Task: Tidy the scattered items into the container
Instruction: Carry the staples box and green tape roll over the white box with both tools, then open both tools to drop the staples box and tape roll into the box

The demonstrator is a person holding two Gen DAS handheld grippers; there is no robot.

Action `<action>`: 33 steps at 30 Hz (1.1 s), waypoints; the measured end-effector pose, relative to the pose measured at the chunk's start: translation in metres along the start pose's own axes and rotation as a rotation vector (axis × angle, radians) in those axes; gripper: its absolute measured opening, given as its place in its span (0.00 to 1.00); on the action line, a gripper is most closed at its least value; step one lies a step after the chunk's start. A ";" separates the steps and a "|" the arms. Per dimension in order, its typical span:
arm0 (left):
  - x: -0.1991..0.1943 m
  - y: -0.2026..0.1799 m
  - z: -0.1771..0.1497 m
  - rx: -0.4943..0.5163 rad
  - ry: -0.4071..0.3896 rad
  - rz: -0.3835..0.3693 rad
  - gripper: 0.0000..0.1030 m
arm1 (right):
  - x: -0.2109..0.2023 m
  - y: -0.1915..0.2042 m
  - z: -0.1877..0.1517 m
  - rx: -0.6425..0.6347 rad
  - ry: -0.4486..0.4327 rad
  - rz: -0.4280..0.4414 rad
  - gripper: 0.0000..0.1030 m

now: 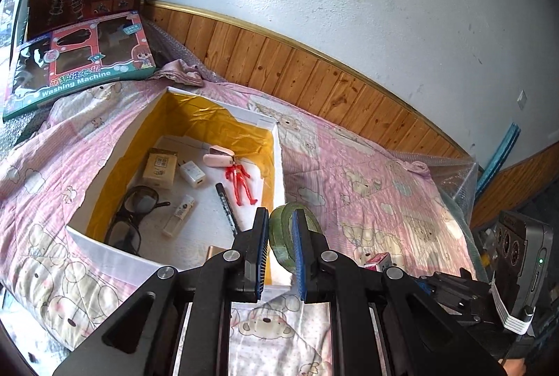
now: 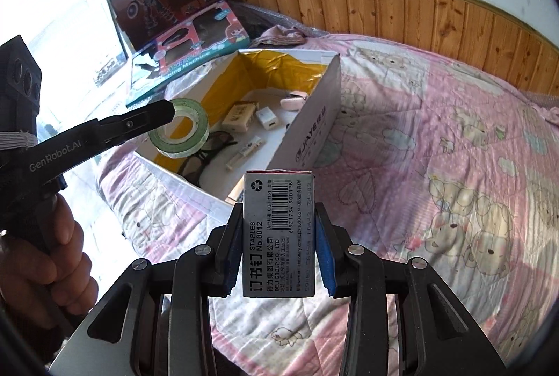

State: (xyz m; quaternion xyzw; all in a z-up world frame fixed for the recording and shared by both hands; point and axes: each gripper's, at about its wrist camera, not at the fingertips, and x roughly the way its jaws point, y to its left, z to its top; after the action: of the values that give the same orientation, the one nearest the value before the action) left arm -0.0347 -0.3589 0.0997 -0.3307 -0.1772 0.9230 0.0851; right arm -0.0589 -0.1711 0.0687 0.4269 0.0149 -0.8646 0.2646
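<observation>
Jaws on both sides are clenched: left gripper [image 1: 281,227] pinches a tape roll [image 2: 179,127] w/ pale green sides and a white core, held in the air over the near-left edge of the box [image 2: 314,117]; right gripper [image 2: 279,236] clamps a staples box [image 2: 278,232], grey card, printed barcode, upright between blue ribbed pads, above the quilt short of the box. A hand [image 2: 45,257] grips the left handle.

Box is white cardboard, open-topped, w/ crinkly yellow foil on its inner walls, sitting on a pink quilted bed cover [image 1: 367,173] w/ bear prints. Inside: 1 red plastic figure [image 1: 241,182], 1 pair of black glasses [image 1: 131,218], 1 white charger [image 1: 193,174], 1 tan carton [image 1: 160,168], 1 pink case [image 1: 219,156], 1 black pen [image 1: 227,206], 1 small white tube [image 1: 179,215], approx. 1 gold item at the near wall, mostly hidden.

2 toy boxes [image 1: 84,58] lean by the wall.
</observation>
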 end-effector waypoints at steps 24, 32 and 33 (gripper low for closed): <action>0.053 0.055 0.043 -0.025 0.161 0.121 0.14 | 0.103 0.051 0.132 -0.269 0.096 -0.038 0.38; 0.095 0.054 0.043 -0.025 0.355 0.053 0.14 | 0.163 0.027 0.173 -0.238 0.207 -0.012 0.38; 0.098 0.053 0.043 -0.013 0.369 0.054 0.14 | 0.171 0.027 0.177 -0.228 0.224 0.002 0.38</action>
State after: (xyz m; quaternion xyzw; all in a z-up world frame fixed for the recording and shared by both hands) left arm -0.1398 -0.3922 0.0538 -0.4996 -0.1554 0.8475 0.0892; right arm -0.2604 -0.3144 0.0594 0.4877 0.1422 -0.8041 0.3088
